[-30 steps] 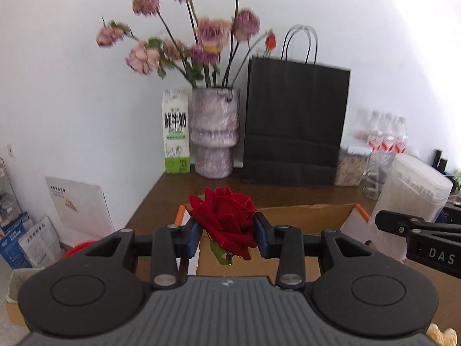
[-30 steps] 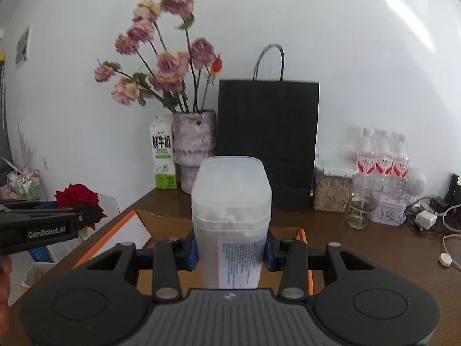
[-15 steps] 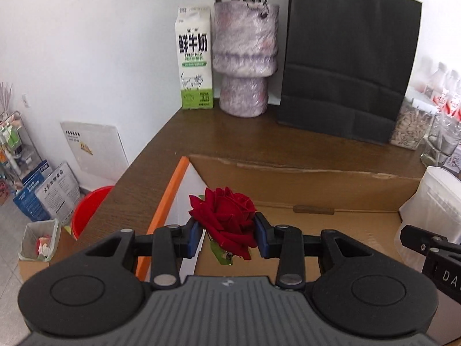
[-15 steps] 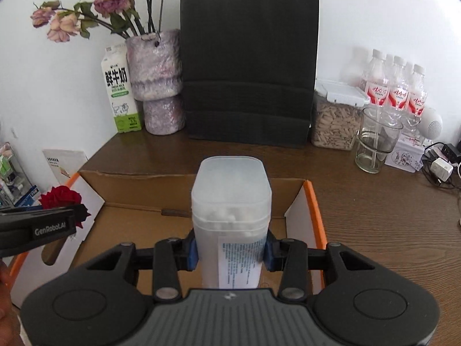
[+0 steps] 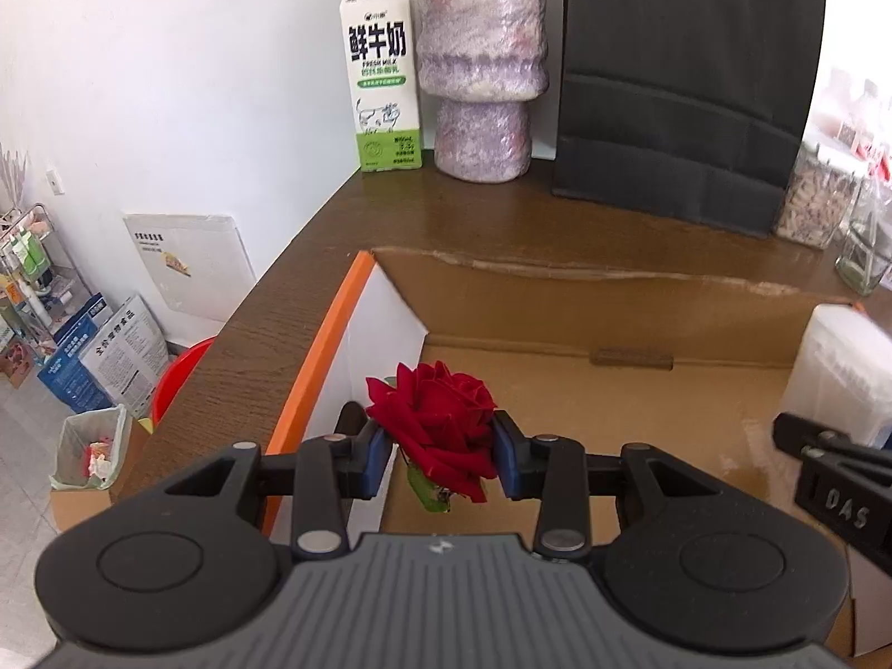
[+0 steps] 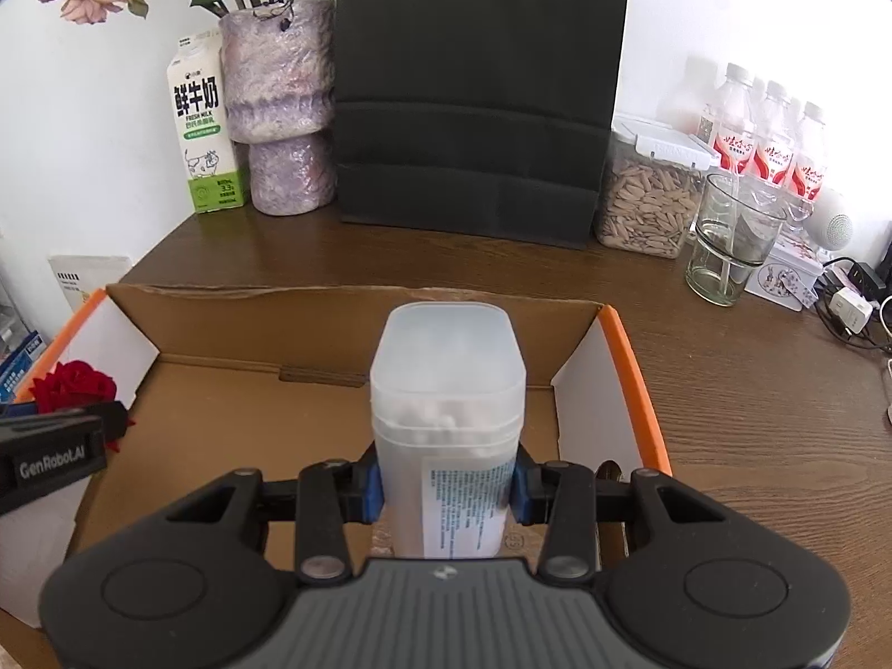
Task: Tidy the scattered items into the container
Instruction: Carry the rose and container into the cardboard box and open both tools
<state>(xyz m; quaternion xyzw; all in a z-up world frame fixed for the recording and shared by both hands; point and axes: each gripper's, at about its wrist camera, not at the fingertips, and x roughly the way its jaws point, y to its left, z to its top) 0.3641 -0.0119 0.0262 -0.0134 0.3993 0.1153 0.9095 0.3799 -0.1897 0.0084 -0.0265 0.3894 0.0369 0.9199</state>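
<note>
While looking along the left gripper (image 5: pixel 440 454): jaws clamped on a red rose (image 5: pixel 435 426), held over the cardboard box (image 5: pixel 557 284), beside its left wall. From the right gripper (image 6: pixel 446 488): clenched around a translucent lidded canister (image 6: pixel 449 390) above the box's right half; water bottles (image 6: pixel 772 136) visible only here.

Open-topped cardboard box (image 6: pixel 234 390), bare brown floor between both loads; behind the far wall, black bag (image 6: pixel 474 89), vase (image 6: pixel 279 111), glass (image 6: pixel 730 240).
</note>
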